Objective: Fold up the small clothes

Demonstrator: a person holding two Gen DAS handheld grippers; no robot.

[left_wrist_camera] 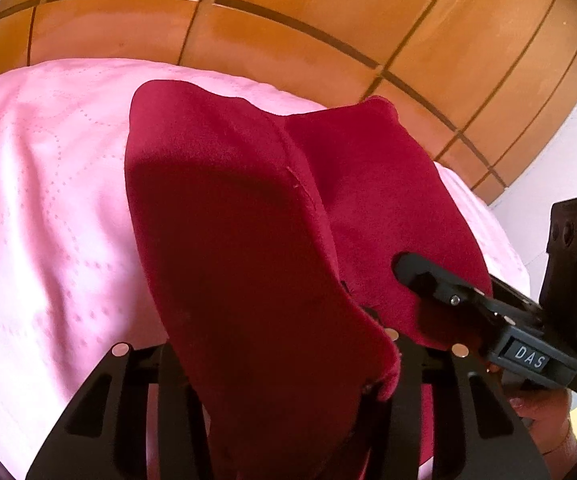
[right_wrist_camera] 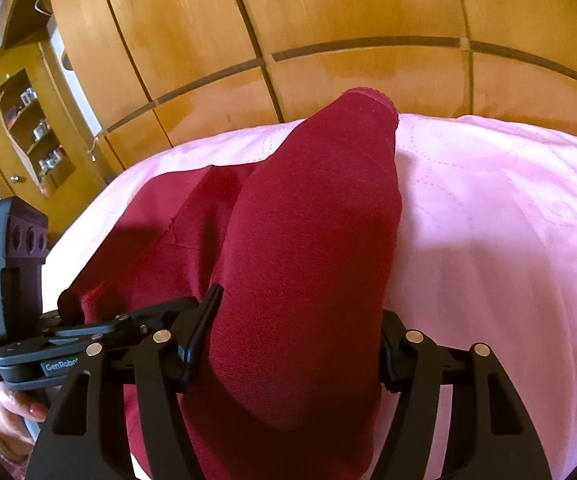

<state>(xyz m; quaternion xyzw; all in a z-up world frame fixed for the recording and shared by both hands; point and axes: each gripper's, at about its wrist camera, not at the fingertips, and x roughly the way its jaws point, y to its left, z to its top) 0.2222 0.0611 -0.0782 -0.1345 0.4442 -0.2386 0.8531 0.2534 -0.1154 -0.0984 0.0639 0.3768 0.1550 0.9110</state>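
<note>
While the dark red garment (left_wrist_camera: 248, 240) hangs over the pink bed (left_wrist_camera: 48, 200), left gripper (left_wrist_camera: 284, 360) and right gripper (right_wrist_camera: 288, 344) each have fingers part-closed, pinching its near edge. It's lifted but not folded yet; every fold is left.

The left gripper (left_wrist_camera: 288, 360) points downward toward the red garment (left_wrist_camera: 248, 220), jaws partly closed on its fabric. The right gripper (right_wrist_camera: 288, 360) sits beside it, angled likewise, jaws clamping the same garment. A hand (right_wrist_camera: 12, 412) grips the left gripper's handle.
</note>
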